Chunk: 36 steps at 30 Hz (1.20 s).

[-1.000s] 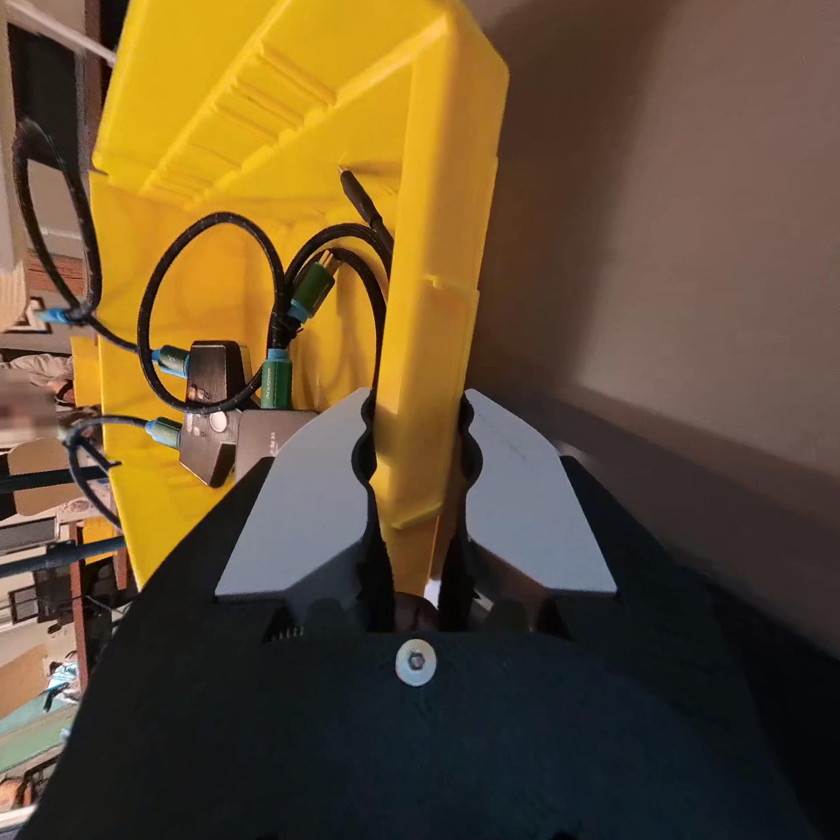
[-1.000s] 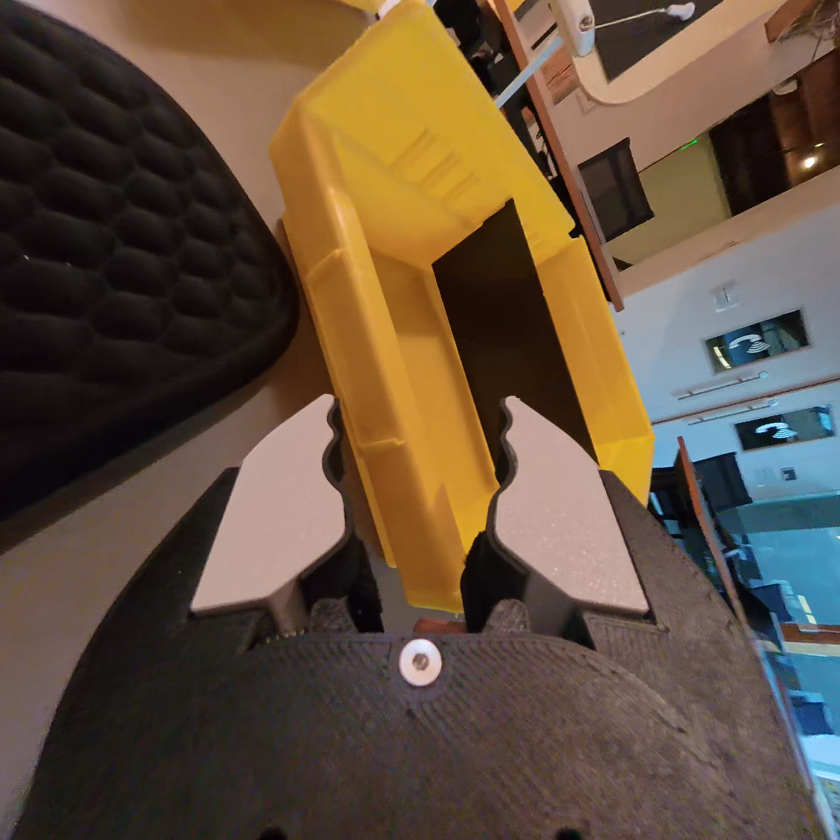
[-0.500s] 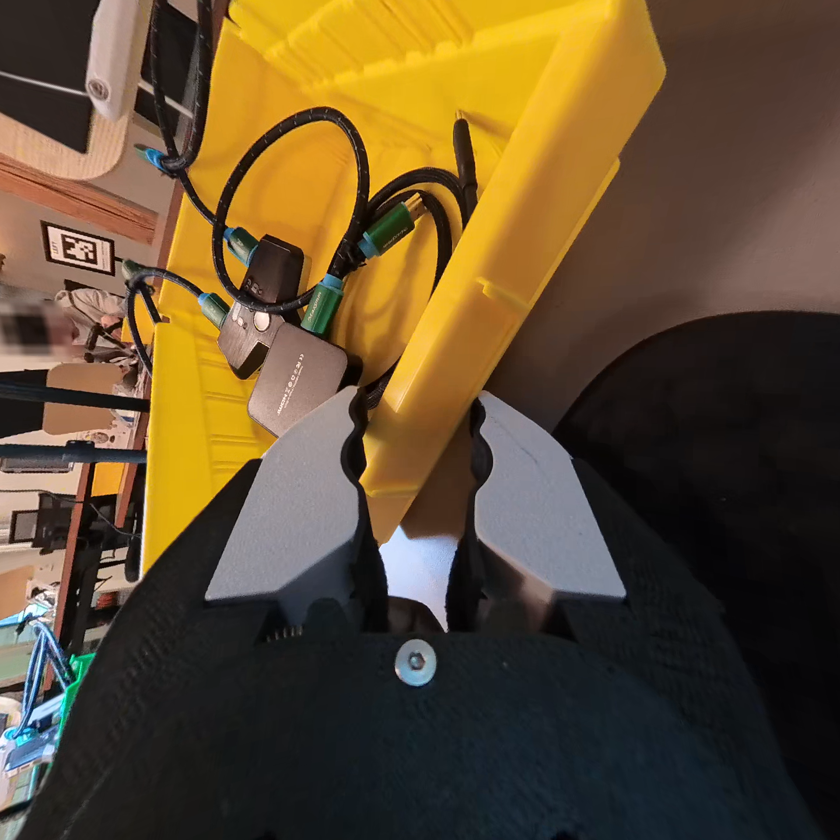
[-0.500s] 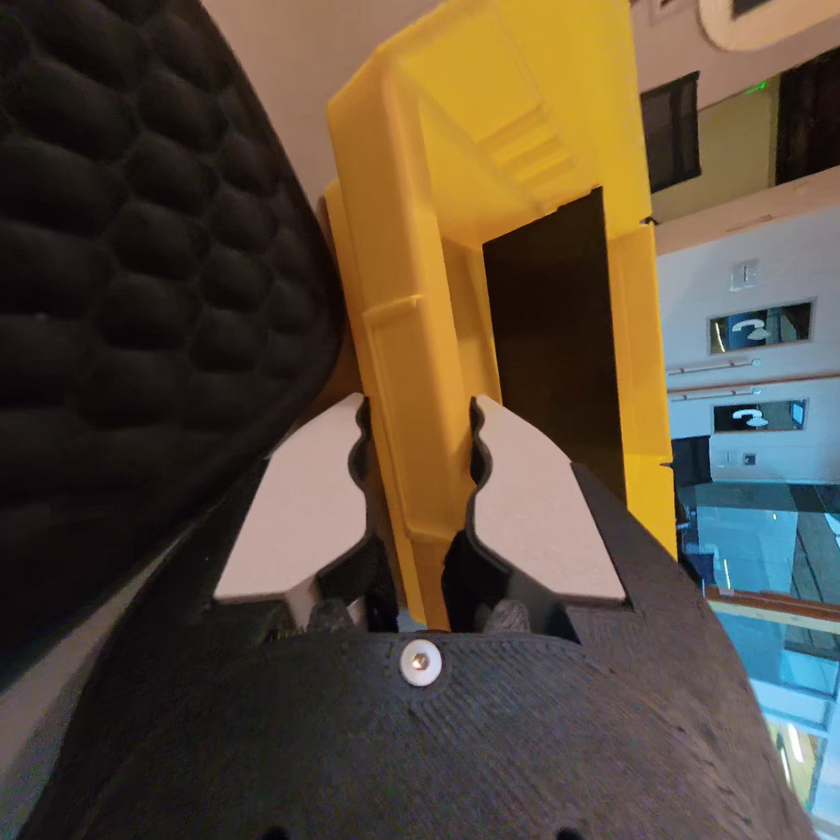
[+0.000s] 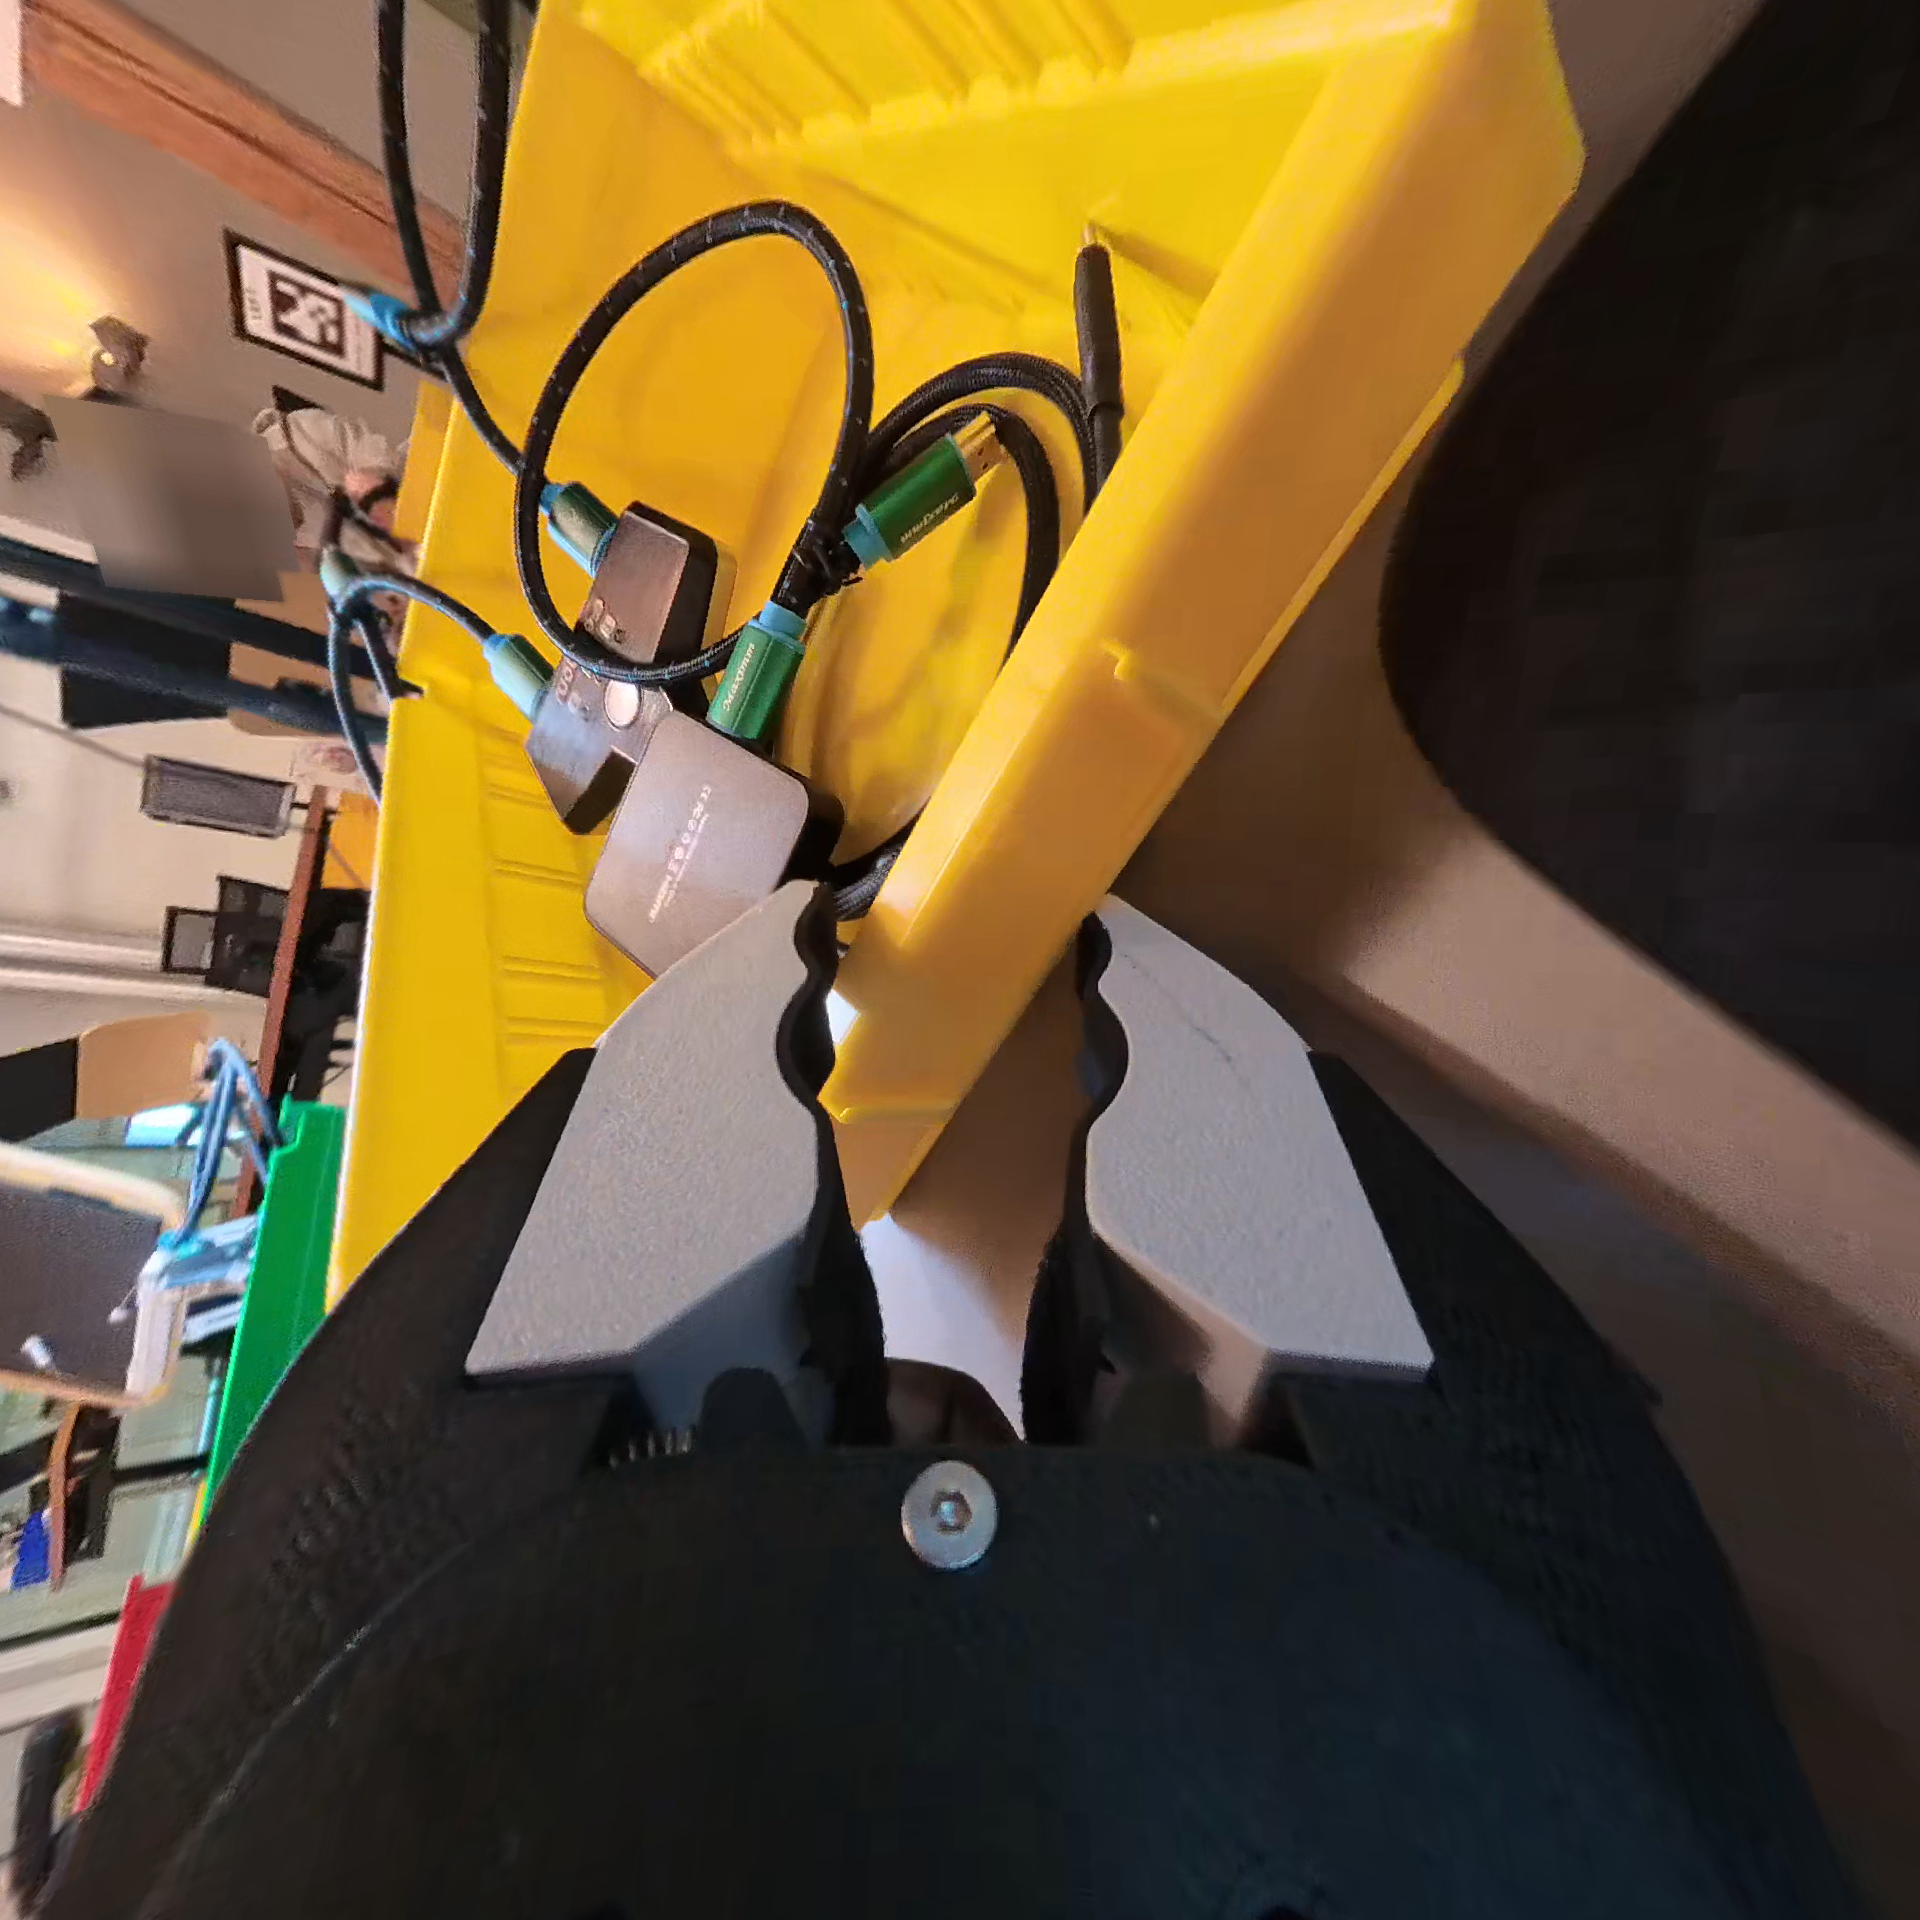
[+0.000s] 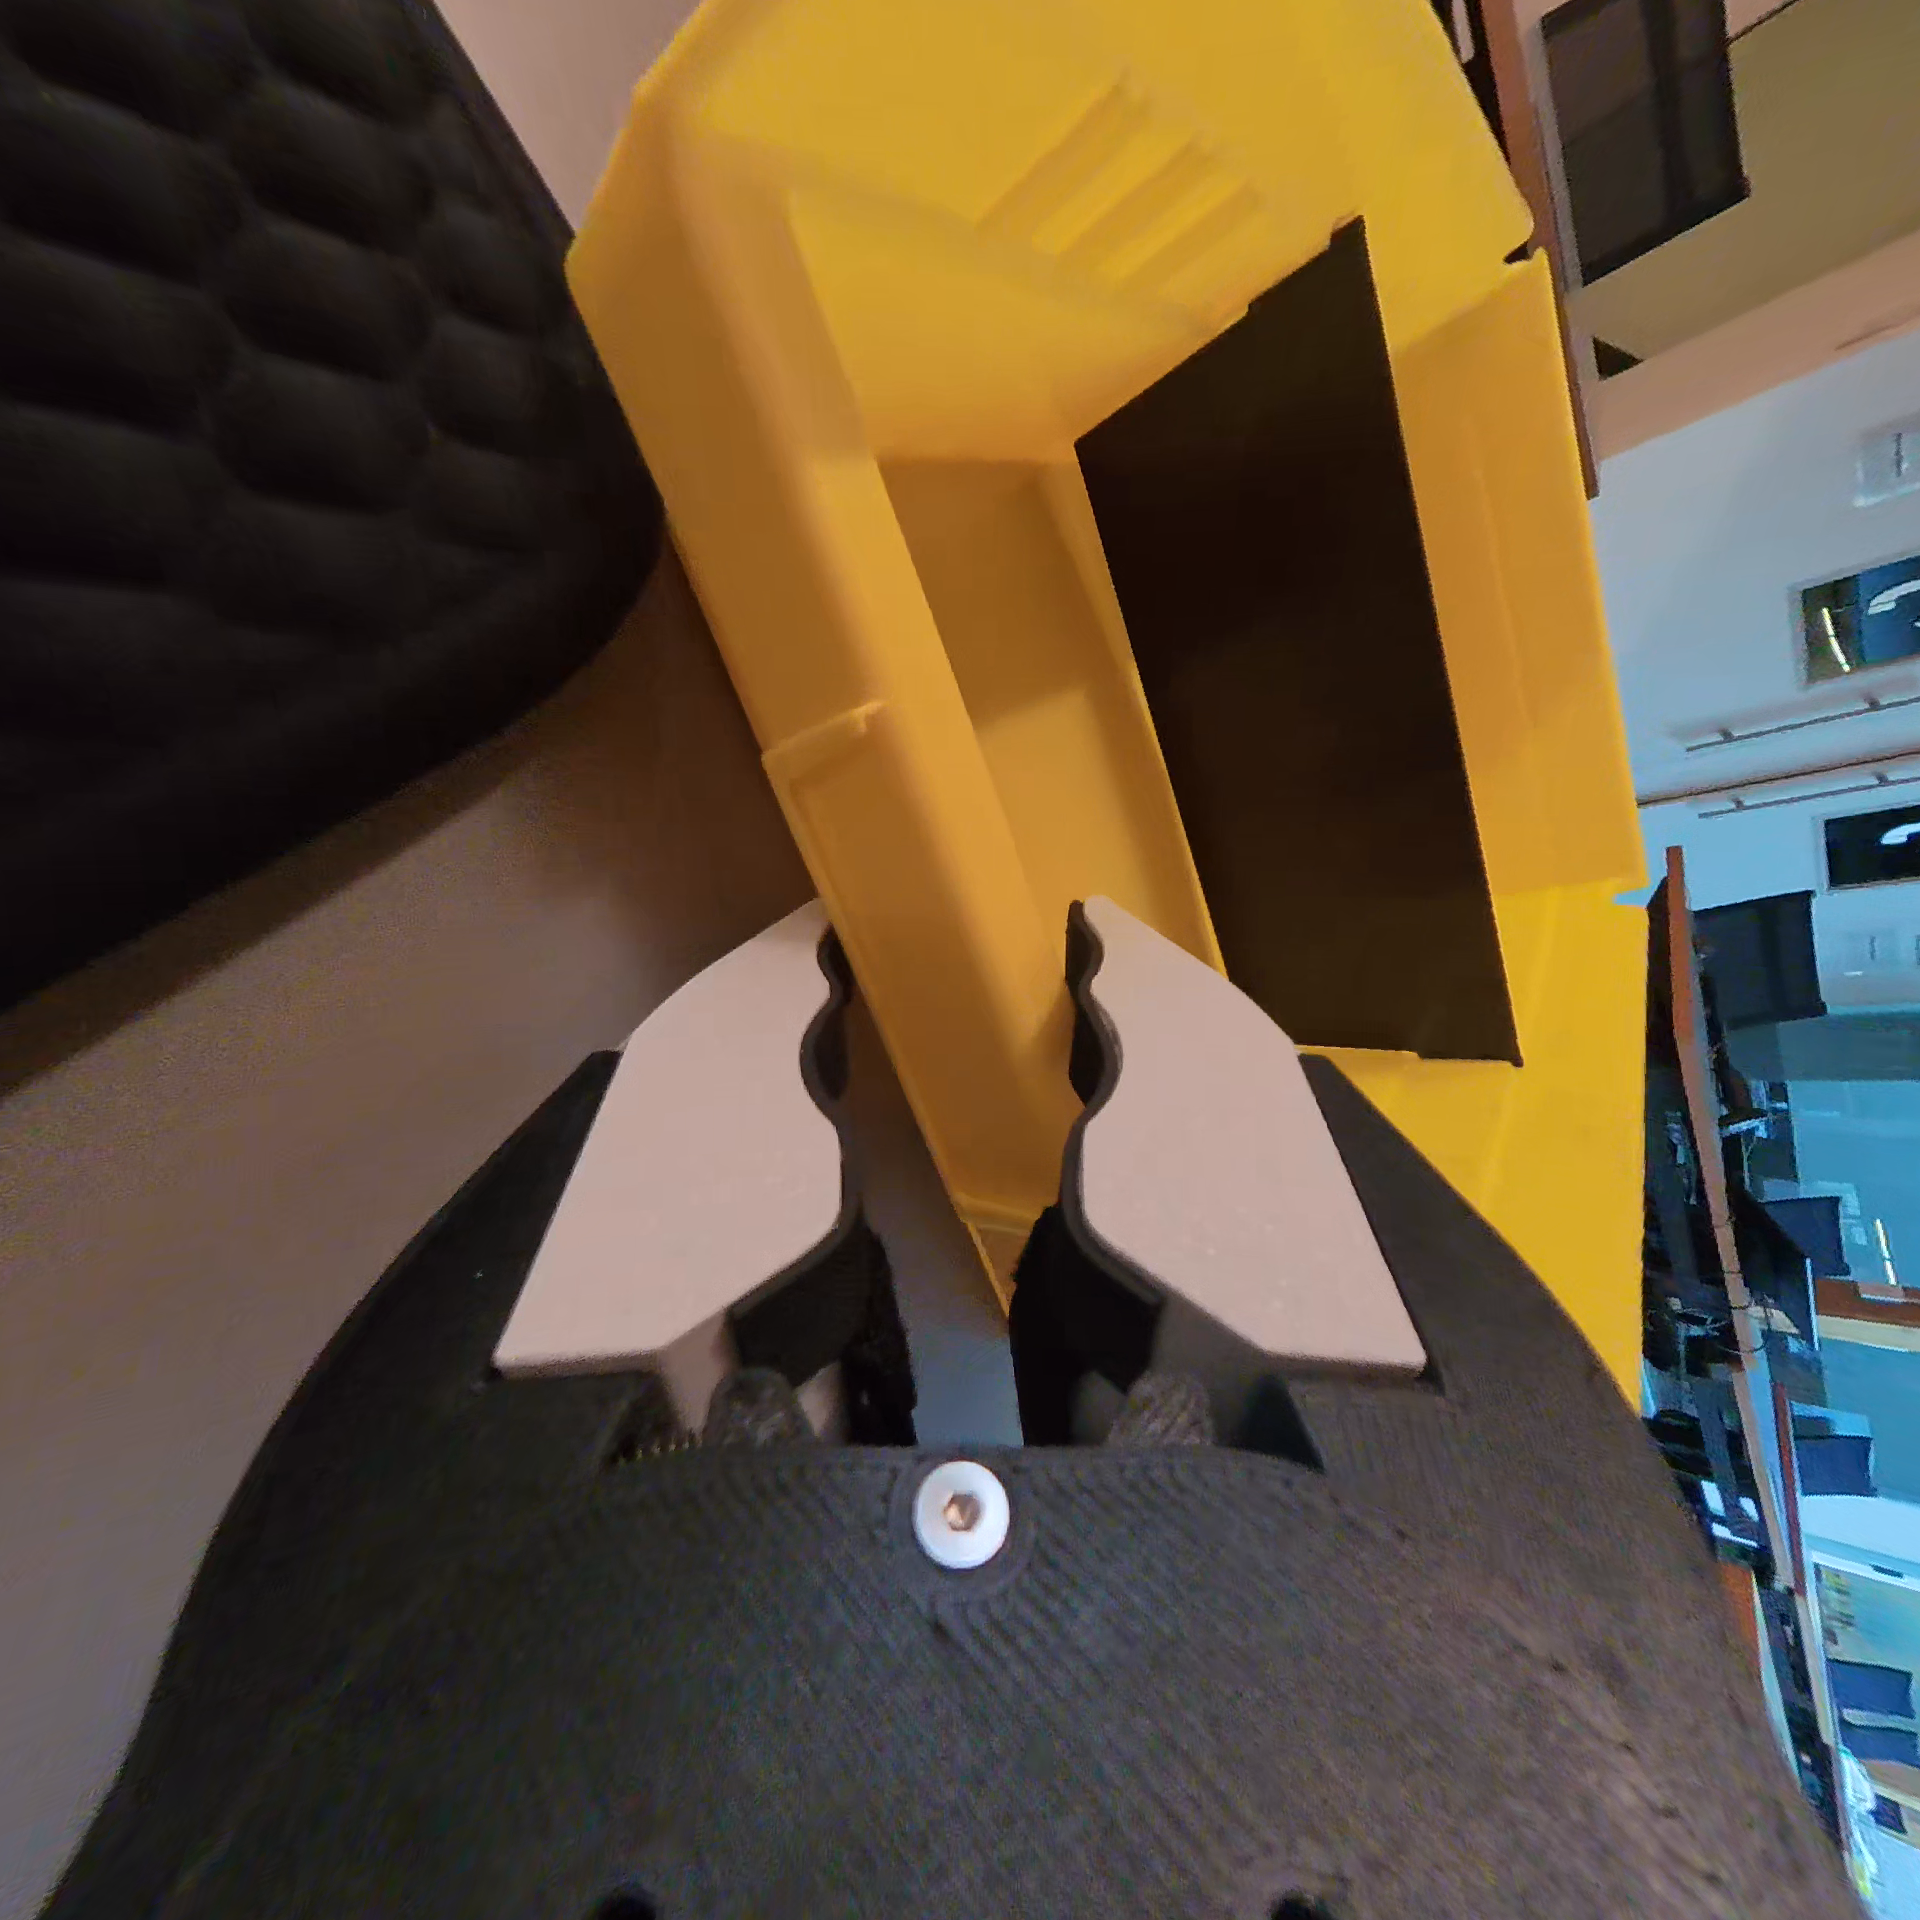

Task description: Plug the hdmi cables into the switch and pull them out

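We see the left gripper (image 5: 951, 935) with its grey fingers (image 5: 686, 1122) straddling the near side wall of the yellow bin (image 5: 1195, 582); the inner finger meets the wall, while a gap shows on the outer side, so we cannot tell whether the wall is truly clamped. Inside the bin, close to that gripped wall, lies the grey switch (image 5: 701, 842), a flat box whose long axis runs slantwise from the inner finger up toward the bin's middle. Touching its far end sit two darker switch boxes (image 5: 623, 665), each with a teal-collared plug seated in it. One green plug (image 5: 756, 681) stands at the grey switch's far edge, its long axis nearly along the bin's length, though we cannot tell if it is seated. A second green plug (image 5: 920, 497) lies free farther up the bin, metal tip pointing toward the gripped wall. The braided black hdmi cables (image 5: 686, 312) loop over the bin floor and spill over its far rim. In the right wrist view, the right gripper (image 6: 948, 925) is clamped on the side wall of a second yellow bin (image 6: 831, 520), which holds a black divider (image 6: 1299, 644). A black quilted pad (image 6: 239, 436) lies just beside that bin.
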{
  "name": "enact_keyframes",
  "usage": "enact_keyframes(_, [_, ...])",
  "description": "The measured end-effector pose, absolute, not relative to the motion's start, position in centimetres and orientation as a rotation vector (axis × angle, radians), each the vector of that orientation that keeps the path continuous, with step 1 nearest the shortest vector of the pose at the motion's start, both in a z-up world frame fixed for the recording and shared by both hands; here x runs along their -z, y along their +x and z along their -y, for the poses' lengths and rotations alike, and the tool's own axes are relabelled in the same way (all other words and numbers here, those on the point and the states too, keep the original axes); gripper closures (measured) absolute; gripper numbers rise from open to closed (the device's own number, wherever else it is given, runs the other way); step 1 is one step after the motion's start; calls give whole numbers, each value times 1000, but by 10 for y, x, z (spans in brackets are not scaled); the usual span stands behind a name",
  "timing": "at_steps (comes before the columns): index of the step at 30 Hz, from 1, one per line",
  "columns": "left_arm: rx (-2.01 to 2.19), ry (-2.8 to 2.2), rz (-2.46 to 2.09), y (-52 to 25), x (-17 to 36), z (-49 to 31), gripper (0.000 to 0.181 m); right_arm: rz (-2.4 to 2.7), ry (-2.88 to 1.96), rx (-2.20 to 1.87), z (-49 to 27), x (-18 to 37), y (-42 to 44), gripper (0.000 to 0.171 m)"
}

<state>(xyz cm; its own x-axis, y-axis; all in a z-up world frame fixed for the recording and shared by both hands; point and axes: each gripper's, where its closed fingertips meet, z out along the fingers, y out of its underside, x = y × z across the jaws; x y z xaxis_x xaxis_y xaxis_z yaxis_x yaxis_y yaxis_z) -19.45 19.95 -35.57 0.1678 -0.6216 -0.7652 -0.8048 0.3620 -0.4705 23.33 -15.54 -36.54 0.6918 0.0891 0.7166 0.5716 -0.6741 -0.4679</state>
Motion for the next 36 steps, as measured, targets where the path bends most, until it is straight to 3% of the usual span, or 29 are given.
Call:
enact_keyframes(10, [-217,-1336,-1528,-294,355,-184,138,508,-2255,858,212,368,247,130])
enact_keyframes(18, [-31,-1641,-1504,-348,358,-150,128,428,-2417,724,278,371,239,125])
enact_keyframes(21, [89,-1776,-1445,-354,354,-134,125,392,-2479,658,292,373,232,123])
enact_keyframes(23, [186,-1800,-1354,-357,340,-126,123,357,-2466,523,293,372,219,110])
enact_keyframes(29, [348,-1555,-1005,-337,255,-129,123,414,-2034,421,263,310,184,104])
enact_keyframes(36, [86,-1697,-1166,-296,313,-179,117,451,-1959,520,256,289,180,105])
